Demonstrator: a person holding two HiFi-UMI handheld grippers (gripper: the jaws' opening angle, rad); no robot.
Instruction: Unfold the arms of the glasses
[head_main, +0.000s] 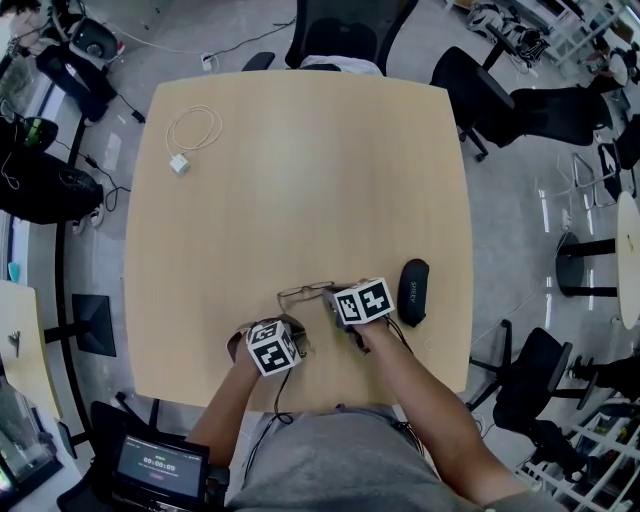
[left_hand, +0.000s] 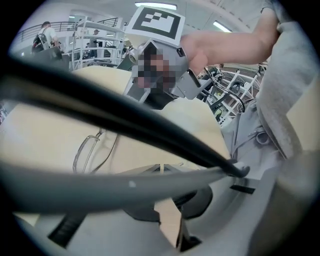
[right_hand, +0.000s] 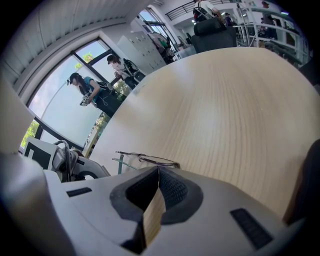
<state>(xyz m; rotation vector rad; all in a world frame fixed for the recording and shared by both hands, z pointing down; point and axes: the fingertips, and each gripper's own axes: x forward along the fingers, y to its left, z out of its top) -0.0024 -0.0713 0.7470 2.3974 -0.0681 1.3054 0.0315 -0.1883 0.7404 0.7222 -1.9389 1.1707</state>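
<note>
Glasses (head_main: 303, 293) lie on the surface (head_main: 300, 150) near its front edge, just ahead of both tools and left of a dark case (head_main: 413, 291). Progress looks slight. No view shows an arm plainly swung out from the frame, and the thin wire is too small in the head view to tell the arms from the rims. I judge that the unfolding is not yet done, with both arms left to open.

The right hand-held gripper (right_hand: 158, 168) has its jaws together. The near end of the frame sits right at its tips. Whether a thin part of the wire is pinched between the pads cannot be told. The left hand-held gripper (left_hand: 161, 167) also shows its tips meeting, with nothing seen between them. From there one lens rim lies apart from the tips, ahead and to the left on the bare wood. Blurred dark and grey bands, probably cables, cross close to that camera and hide part of the scene.
</note>
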